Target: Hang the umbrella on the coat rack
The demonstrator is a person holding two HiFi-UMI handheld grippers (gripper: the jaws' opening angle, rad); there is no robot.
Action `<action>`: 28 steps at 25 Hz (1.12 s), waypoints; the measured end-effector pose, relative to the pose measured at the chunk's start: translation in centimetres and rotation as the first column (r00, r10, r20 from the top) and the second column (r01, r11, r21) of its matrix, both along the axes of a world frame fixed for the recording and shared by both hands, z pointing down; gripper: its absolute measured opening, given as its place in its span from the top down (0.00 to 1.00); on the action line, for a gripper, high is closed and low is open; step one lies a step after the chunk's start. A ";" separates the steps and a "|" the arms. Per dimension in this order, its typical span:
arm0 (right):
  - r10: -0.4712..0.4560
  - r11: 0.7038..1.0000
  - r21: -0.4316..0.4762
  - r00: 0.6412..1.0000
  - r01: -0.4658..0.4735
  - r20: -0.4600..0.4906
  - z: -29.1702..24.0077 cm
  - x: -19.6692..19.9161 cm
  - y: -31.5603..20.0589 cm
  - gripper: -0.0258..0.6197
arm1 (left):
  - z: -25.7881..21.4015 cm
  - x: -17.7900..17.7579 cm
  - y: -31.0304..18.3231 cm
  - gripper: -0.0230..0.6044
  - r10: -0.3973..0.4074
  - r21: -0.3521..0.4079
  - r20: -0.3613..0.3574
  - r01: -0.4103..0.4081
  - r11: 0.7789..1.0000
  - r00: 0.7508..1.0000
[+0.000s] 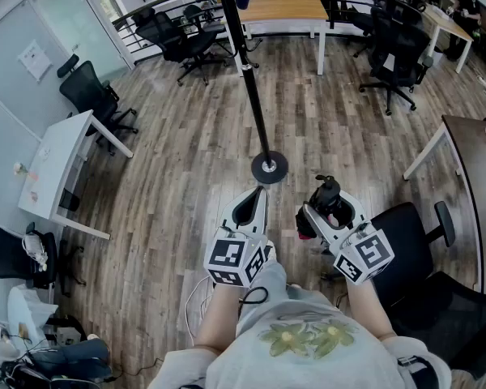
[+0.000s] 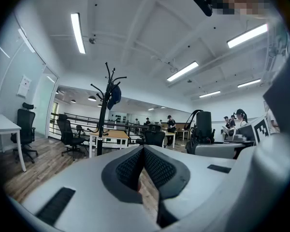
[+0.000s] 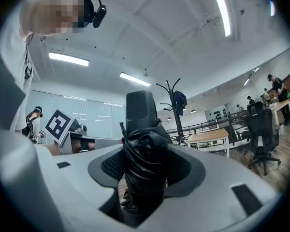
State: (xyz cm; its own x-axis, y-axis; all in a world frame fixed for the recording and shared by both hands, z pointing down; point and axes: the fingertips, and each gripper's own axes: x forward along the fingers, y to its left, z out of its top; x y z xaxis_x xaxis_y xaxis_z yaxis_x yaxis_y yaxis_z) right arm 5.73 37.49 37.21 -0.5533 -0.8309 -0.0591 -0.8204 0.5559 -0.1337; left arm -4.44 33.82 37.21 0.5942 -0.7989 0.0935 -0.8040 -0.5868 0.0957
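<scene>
A folded black umbrella (image 3: 142, 163) stands upright between the jaws of my right gripper (image 3: 145, 153), which is shut on it. In the head view the umbrella (image 1: 328, 193) sticks up out of the right gripper (image 1: 330, 205), with a bit of pink at its side. My left gripper (image 1: 249, 209) is beside it, shut and with nothing between its pads (image 2: 154, 166). The black coat rack (image 1: 251, 96) stands just ahead, its round base (image 1: 269, 167) on the wood floor. It appears upright in both gripper views (image 2: 104, 115) (image 3: 171, 108), with a dark blue item (image 2: 114, 94) hanging from a hook.
A black office chair (image 1: 425, 254) sits close at my right beside a dark table (image 1: 478, 160). A white desk (image 1: 61, 164) stands at the left. Behind the rack are a wooden table (image 1: 282, 8), more office chairs (image 1: 182, 39) and a railing. People stand far off.
</scene>
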 end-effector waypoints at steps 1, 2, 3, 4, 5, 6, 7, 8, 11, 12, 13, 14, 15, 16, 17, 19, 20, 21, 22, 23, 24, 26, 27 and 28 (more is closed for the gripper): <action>-0.004 1.000 0.002 1.000 0.004 -0.003 0.0 -0.1 -0.3 0.62 | 0.0 0.0 -0.4 0.96 0.002 0.000 0.000 -0.002 1.000 1.000; -0.007 1.000 0.003 1.000 0.007 -0.005 0.0 -0.1 -0.6 0.62 | 0.1 0.1 -0.7 0.96 0.003 0.000 0.000 -0.003 1.000 1.000; -0.010 1.000 0.003 1.000 0.010 -0.006 0.0 -0.2 -1.0 0.62 | 0.2 0.1 -1.1 0.96 0.004 -0.001 -0.003 -0.004 1.000 1.000; -0.012 1.000 0.002 1.000 0.012 -0.006 0.1 -0.2 -1.3 0.62 | 0.3 0.2 -1.5 0.96 0.004 -0.003 -0.006 -0.004 1.000 1.000; -0.014 1.000 -0.001 1.000 0.014 -0.004 0.2 -0.3 -1.7 0.62 | 0.5 0.2 -2.0 0.96 0.004 -0.006 -0.009 -0.004 1.000 1.000; -0.016 1.000 -0.005 1.000 0.016 0.000 0.3 -0.3 -2.2 0.62 | 0.6 0.3 -2.5 0.96 0.005 -0.008 -0.010 -0.005 1.000 1.000; -0.018 1.000 -0.010 1.000 0.018 0.003 0.5 -0.3 -2.7 0.62 | 0.8 0.3 -3.1 0.96 0.008 -0.009 -0.008 -0.008 1.000 1.000; -0.022 1.000 -0.015 1.000 0.022 0.005 0.6 -0.4 -3.3 0.62 | 0.9 0.4 -3.7 0.96 0.011 -0.009 -0.005 -0.011 1.000 1.000; -0.034 0.999 -0.032 0.999 0.034 0.004 1.1 -0.8 -5.9 0.62 | 1.0 0.4 -6.2 0.96 0.024 -0.002 0.001 -0.024 1.000 1.000; -0.036 0.999 -0.035 0.999 0.036 0.003 1.2 -1.0 -6.9 0.62 | 1.1 0.2 -7.3 0.96 0.027 0.000 0.002 -0.027 1.000 1.000; -0.035 0.999 -0.037 0.999 0.035 0.001 1.3 -1.1 -8.0 0.62 | 1.1 0.0 -8.3 0.96 0.028 0.000 0.001 -0.028 1.000 1.000; -0.033 0.999 -0.036 0.999 0.033 0.000 1.2 -1.3 -9.1 0.62 | 1.1 -0.2 -9.5 0.96 0.026 0.000 0.001 -0.026 1.000 1.000; -0.032 0.999 -0.035 0.999 0.032 -0.003 1.1 -1.4 -10.3 0.62 | 1.0 -0.5 -10.7 0.96 0.024 0.001 0.000 -0.024 1.000 1.000; -0.032 0.999 -0.031 0.999 0.032 -0.007 0.9 -1.6 -11.5 0.62 | 0.9 -0.8 -12.0 0.96 0.022 0.005 -0.001 -0.022 1.000 1.000; -0.033 0.999 -0.026 0.999 0.032 -0.011 0.6 -1.8 -12.8 0.62 | 0.6 -1.1 -13.3 0.96 0.021 0.010 -0.004 -0.021 1.000 1.000; -0.030 0.999 -0.014 0.999 0.030 -0.018 0.1 -2.3 -15.4 0.62 | 0.1 -1.9 -15.8 0.96 0.022 0.023 -0.007 -0.022 0.999 1.000; -0.027 1.000 -0.008 0.999 0.027 -0.019 -0.2 -2.6 -16.6 0.62 | 0.0 -2.5 -17.0 0.96 0.021 0.026 -0.007 -0.020 0.999 1.000; -0.024 1.000 -0.004 1.000 0.024 -0.021 -0.3 -3.0 -17.9 0.62 | -0.1 -3.0 -18.3 0.96 0.017 0.026 -0.007 -0.017 1.000 1.000; -0.021 1.000 -0.001 1.000 0.021 -0.022 -0.4 -3.3 -19.1 0.62 | 0.0 -3.6 -19.6 0.96 0.012 0.025 -0.005 -0.012 1.000 1.000; -0.020 1.000 0.001 0.999 0.020 -0.025 -0.5 -3.6 -20.3 0.62 | 0.0 -4.0 -20.9 0.96 0.008 0.024 -0.005 -0.008 1.000 1.000; -0.019 1.000 0.004 0.999 0.019 -0.029 -0.6 -3.8 -21.5 0.62 | 0.1 -4.4 -22.1 0.96 0.006 0.024 -0.005 -0.006 1.000 1.000; -0.017 1.000 0.011 0.999 0.018 -0.036 -0.8 -4.3 -23.6 0.62 | 0.0 -5.0 -24.3 0.96 0.008 0.029 -0.004 -0.008 1.000 1.000; -0.015 1.000 0.015 0.999 0.015 -0.039 -0.9 -4.5 -24.7 0.62 | 0.0 -5.2 -25.4 0.96 0.010 0.034 -0.002 -0.010 0.999 1.000; -0.010 1.000 0.018 0.999 0.011 -0.040 -0.9 -4.7 -25.7 0.62 | 0.0 -5.5 -26.4 0.96 0.013 0.038 0.002 -0.013 0.999 1.000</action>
